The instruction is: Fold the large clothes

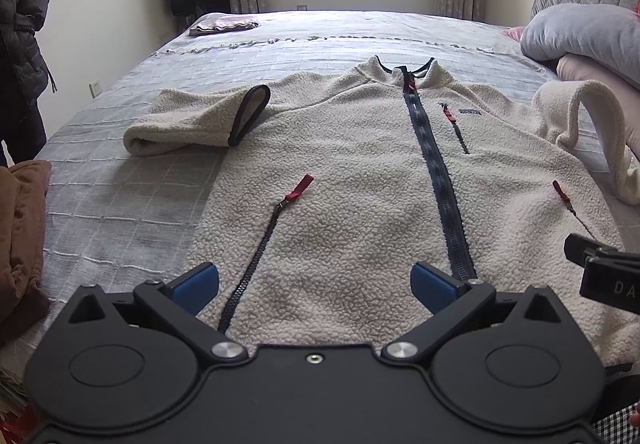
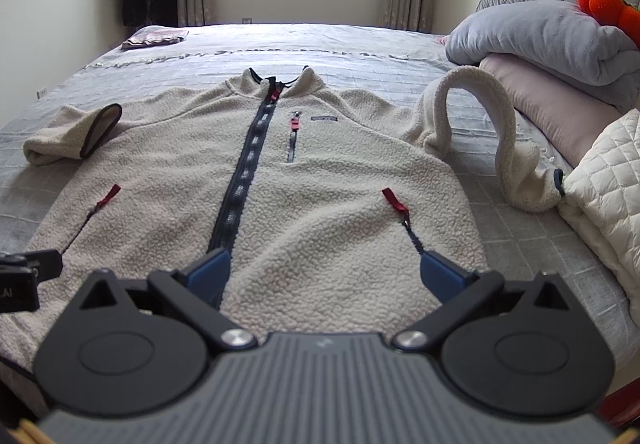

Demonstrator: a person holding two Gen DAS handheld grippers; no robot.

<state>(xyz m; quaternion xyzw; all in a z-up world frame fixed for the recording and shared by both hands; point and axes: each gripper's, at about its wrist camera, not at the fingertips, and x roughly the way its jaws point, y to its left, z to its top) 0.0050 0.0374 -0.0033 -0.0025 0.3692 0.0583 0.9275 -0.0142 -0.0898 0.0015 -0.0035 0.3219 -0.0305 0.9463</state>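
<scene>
A cream fleece jacket [image 1: 352,180] lies front up on the bed, its dark centre zip closed, collar at the far end. It also shows in the right wrist view [image 2: 320,180]. Its left sleeve [image 1: 192,120] is folded in, dark cuff toward the chest. Its right sleeve [image 2: 492,124] arches up against the bedding. My left gripper [image 1: 316,286] is open above the hem by the left pocket zip. My right gripper [image 2: 326,274] is open above the hem between centre zip and right pocket zip. Both are empty.
The bed [image 1: 132,204] has a grey checked cover. A grey quilt [image 2: 540,36] and pink pillow lie at the right, with a white quilted coat [image 2: 600,180]. A brown garment [image 1: 20,236] sits at the left edge. A person in a dark coat [image 1: 20,24] stands left.
</scene>
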